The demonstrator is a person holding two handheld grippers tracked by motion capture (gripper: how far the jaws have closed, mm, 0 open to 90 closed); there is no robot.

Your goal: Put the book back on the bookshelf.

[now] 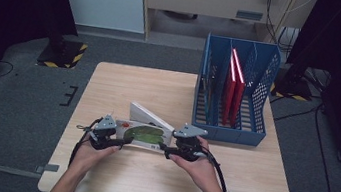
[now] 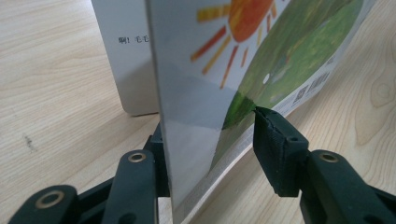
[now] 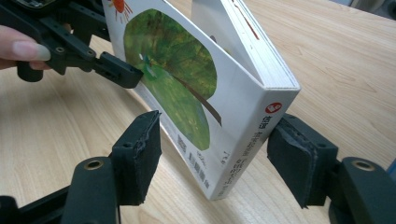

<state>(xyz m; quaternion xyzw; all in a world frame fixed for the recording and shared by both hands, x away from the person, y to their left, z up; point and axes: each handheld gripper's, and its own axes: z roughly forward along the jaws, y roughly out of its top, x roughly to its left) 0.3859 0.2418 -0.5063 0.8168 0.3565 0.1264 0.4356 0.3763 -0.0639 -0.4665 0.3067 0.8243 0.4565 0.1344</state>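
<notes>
A picture book (image 1: 145, 133) with a sun and a green leaf on its cover stands on edge at the front middle of the wooden table (image 1: 129, 85), its pages splayed apart. My left gripper (image 1: 124, 142) is shut on the front cover (image 2: 261, 56) near its lower corner, one jaw on each face (image 2: 210, 144). My right gripper (image 1: 167, 151) clamps the spine end of the book (image 3: 187, 93), its pads pressing both sides (image 3: 215, 149). In the right gripper view the left gripper (image 3: 133, 77) bites the cover's far edge.
A blue mesh file holder (image 1: 228, 134) stands at the table's right rear, with red books (image 1: 234, 85) upright in one slot and a dark one further left. Bare wood lies to the left and in front of the book.
</notes>
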